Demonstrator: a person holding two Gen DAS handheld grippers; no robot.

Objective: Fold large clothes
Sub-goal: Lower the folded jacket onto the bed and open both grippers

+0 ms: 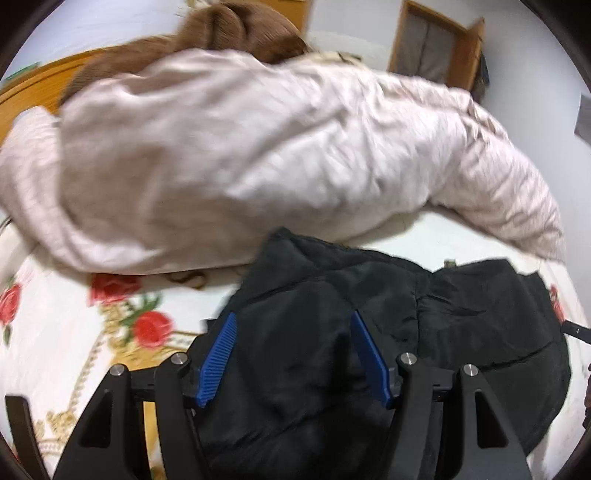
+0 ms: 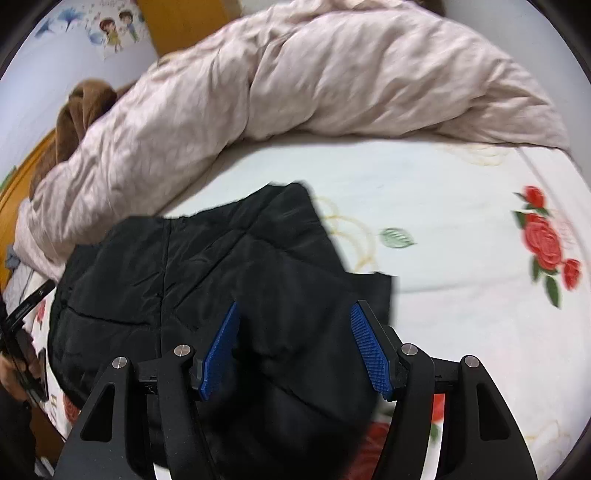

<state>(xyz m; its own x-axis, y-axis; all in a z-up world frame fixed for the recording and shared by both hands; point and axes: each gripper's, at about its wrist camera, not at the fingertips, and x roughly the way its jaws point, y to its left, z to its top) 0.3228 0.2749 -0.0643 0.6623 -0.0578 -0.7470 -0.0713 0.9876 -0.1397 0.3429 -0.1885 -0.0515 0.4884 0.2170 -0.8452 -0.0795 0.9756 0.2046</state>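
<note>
A black padded jacket [image 1: 424, 325] lies bunched on the white rose-print bed sheet [image 1: 55, 332]. It also shows in the right wrist view [image 2: 207, 266]. My left gripper [image 1: 293, 317] is open, its blue pads standing apart above the jacket's left part, with black fabric between and below them. My right gripper [image 2: 293, 308] is open too, its blue pads apart above the jacket's right part. Whether the pads touch the fabric I cannot tell.
A rumpled pale pink quilt [image 1: 240, 147] lies across the far side of the bed, also in the right wrist view [image 2: 295, 81]. A brown garment [image 1: 236, 29] sits behind it. The wooden headboard [image 1: 33, 88] is at left. The other gripper's edge [image 2: 26, 306] shows at left.
</note>
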